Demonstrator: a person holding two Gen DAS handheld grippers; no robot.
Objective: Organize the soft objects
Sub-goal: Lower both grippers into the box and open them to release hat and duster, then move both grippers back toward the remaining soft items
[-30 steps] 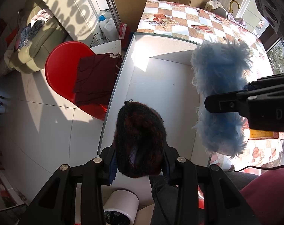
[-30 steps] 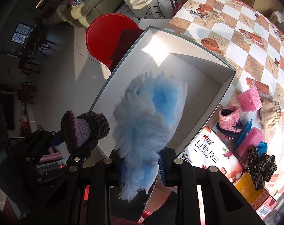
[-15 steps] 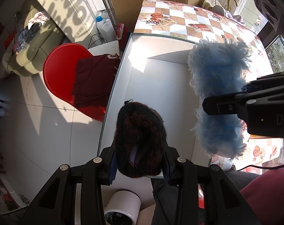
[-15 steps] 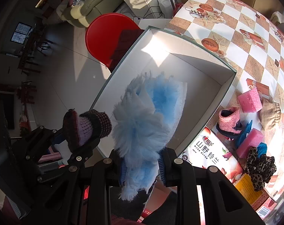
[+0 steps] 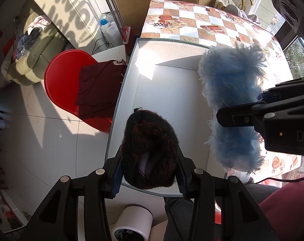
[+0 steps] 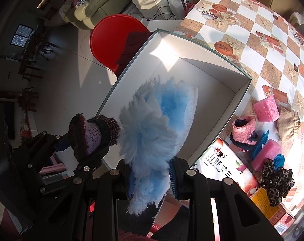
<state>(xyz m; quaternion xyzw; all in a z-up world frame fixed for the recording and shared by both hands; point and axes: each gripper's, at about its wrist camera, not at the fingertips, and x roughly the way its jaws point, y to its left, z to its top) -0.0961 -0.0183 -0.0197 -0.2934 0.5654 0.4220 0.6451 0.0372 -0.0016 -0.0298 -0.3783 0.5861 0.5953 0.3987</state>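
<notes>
Above white box [image 5: 168,92] | left jaws pinch knit hat [image 5: 149,150] | right pinch blue duster [image 6: 152,138]

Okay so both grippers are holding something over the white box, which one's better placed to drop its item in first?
Probably the right gripper. Its blue fluffy duster hangs over the middle of the white box. The left gripper holds the dark knit hat at the box's near edge, so it might land on the rim.

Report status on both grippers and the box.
Left gripper shut on dark knit hat. Right gripper shut on blue fluffy duster. Both held above white box; inside looks bare. Nothing blocking the drop.
</notes>
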